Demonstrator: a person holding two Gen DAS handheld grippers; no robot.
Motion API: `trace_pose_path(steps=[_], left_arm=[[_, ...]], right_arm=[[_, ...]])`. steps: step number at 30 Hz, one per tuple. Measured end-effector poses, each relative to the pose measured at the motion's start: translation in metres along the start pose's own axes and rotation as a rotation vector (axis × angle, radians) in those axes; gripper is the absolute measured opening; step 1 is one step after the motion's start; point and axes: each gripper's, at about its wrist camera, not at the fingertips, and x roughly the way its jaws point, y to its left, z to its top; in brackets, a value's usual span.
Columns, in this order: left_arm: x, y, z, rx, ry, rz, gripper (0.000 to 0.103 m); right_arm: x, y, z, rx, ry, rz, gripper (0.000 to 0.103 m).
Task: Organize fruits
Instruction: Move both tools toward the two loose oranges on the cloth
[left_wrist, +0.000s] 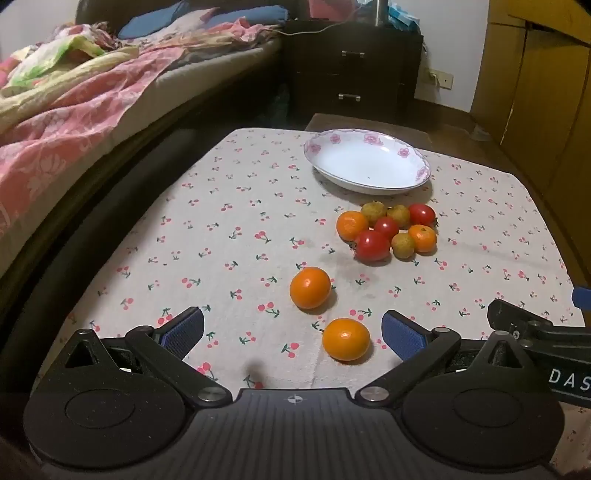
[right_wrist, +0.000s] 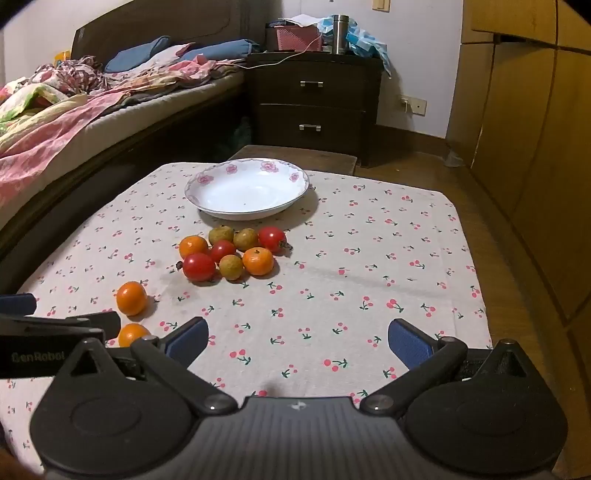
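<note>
Unmade bed (right_wrist: 74, 110), dark nightstand (right_wrist: 314, 103), cherry-print tablecloth (right_wrist: 332, 277)

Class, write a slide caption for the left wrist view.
Open left tool above cherry-print tablecloth, loose orange tangerine near its fingers.

A white plate (right_wrist: 246, 192) with pink flowers around its rim is sitting empty at the far side of the desk (right_wrist: 369, 258). Just in front of it, a tight cluster of fruits (right_wrist: 232, 254) is lying: three glossy red tomatoes (right_wrist: 199, 266), three dull yellow-green round fruits (right_wrist: 231, 267) and two oranges (right_wrist: 258, 261), most of them touching a neighbour. Two more oranges are resting apart from the cluster, nearer the viewer: one (left_wrist: 310, 287) is lying alone, the other (left_wrist: 346, 339) is sitting closer still.
</note>
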Motion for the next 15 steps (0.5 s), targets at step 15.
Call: trace_pose_path(steps=[15], left_arm=[[0.006,0.009,-0.006,-0.02,0.035,-0.002,0.103]], right_arm=[[0.005,0.009,-0.002,-0.026,0.023,0.025,0.103]])
